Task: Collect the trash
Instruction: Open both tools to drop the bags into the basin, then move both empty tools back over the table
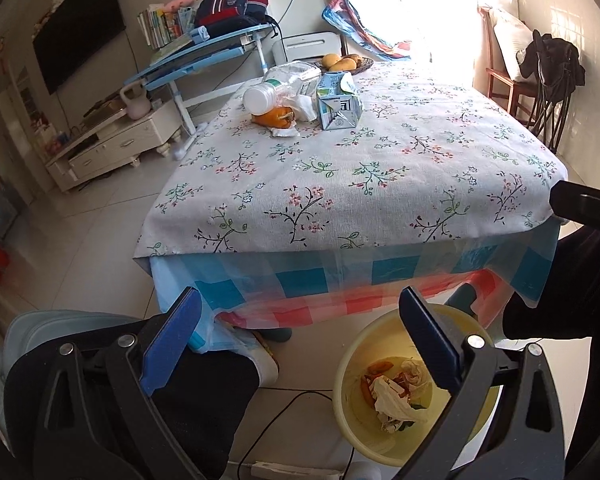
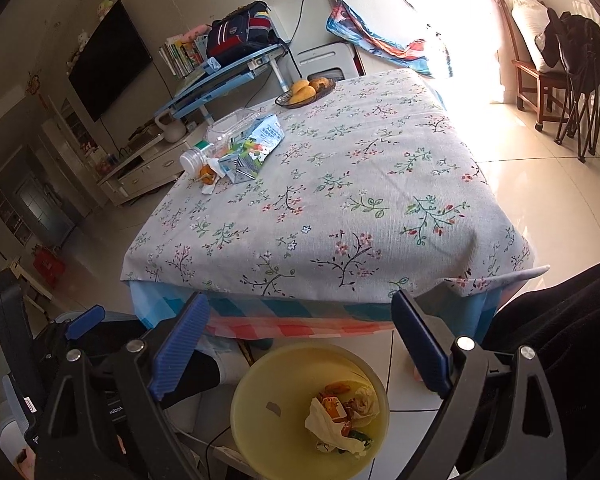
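Both grippers are held low over the yellow bin (image 2: 260, 412), which stands on the floor just beside the near edge of the bench (image 2: 340, 208) and already holds tissue and orange scraps. The left gripper (image 1: 300, 344) and the right gripper (image 2: 300, 344) are each spread wide, with nothing between the fingers. The remaining trash is clustered at about 11 o'clock on the far side of the bench: a plastic bottle (image 1: 278, 86) lying on its side, a milk carton (image 1: 338, 104), an orange peel (image 1: 274, 116) and crumpled tissue (image 1: 306, 108). The pile should probably be reached with one gripper, and the light tissue or peel pinched first, since the bottle may roll. The fruit basket (image 2: 306, 90) beyond is best left untouched.
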Demonstrator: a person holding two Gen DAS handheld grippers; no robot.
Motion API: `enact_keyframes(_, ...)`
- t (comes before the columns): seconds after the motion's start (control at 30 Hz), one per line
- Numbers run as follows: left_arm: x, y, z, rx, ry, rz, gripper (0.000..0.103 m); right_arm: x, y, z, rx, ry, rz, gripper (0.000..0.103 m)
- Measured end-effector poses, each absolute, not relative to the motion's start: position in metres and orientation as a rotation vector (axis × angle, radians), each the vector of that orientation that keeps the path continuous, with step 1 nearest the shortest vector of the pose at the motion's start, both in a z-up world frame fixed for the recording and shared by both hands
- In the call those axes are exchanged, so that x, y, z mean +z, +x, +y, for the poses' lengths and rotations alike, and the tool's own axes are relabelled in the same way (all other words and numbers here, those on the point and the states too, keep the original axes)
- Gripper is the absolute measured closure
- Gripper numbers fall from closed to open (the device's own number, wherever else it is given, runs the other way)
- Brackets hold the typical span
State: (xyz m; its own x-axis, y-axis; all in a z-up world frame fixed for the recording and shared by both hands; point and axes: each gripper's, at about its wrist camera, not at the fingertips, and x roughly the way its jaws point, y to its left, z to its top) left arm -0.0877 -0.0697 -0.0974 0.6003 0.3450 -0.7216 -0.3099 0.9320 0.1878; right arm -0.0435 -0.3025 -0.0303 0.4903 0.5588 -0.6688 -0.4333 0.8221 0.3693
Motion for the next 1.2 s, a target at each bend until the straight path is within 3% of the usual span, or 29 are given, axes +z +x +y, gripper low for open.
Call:
enact_keyframes(0.27, -0.095, -0.088, -0.062, 0.404, 0.002, 0.84, 0.007, -0.03, -0.043, -0.302, 0.6, 0.163, 0.876, 0.014)
enact_keyframes(0.6, -0.044, -0.101, -0.023, 0.453, -0.152, 0.661, 0.007, -0.01, -0.018, -0.272, 0.663, 0.134, 0.852, 0.014)
enact_keyframes(1.2, -0.041, -0.005, 0.097, 0.583, -0.342, 0.685, 0.007, -0.009, 0.096, -0.162, 0.702, 0.057, 0.86, 0.014)
